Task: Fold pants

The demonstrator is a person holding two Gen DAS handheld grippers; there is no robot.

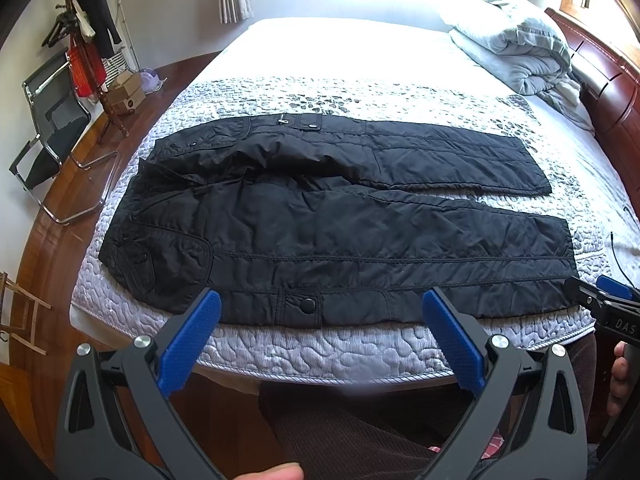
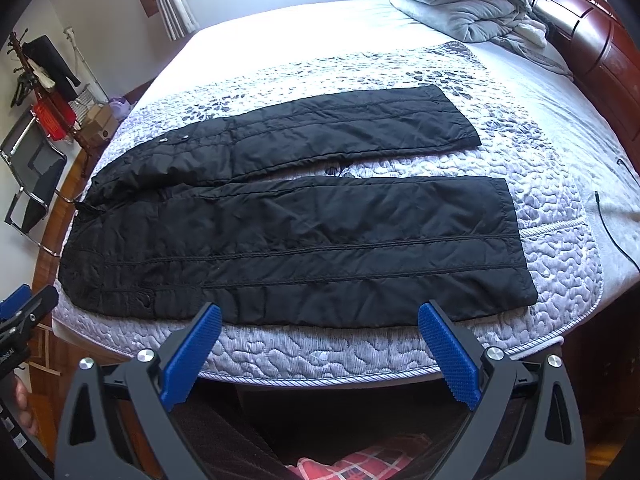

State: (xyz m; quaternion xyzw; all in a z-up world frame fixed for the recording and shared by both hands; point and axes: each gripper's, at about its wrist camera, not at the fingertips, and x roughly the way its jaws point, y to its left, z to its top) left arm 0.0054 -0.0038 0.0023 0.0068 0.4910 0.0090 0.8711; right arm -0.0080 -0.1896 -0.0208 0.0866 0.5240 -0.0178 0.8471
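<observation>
Black quilted pants (image 1: 320,224) lie spread flat across the near end of the bed, waist to the left, both legs running right with a gap between them. In the right wrist view the pants (image 2: 304,236) show both cuffs at the right. My left gripper (image 1: 320,304) hovers open just off the bed's near edge, opposite the near leg's snap tab, with nothing between its blue pads. My right gripper (image 2: 320,316) is open too, at the near edge opposite the lower leg, and appears at the side of the left wrist view (image 1: 608,296).
The bed's patterned quilt (image 1: 320,356) ends at a roped edge close to me. A folded grey duvet (image 1: 516,40) sits at the far right by the wooden headboard (image 1: 612,92). A chair (image 1: 48,132) and coat rack (image 1: 84,40) stand left. A black cable (image 2: 612,216) lies right.
</observation>
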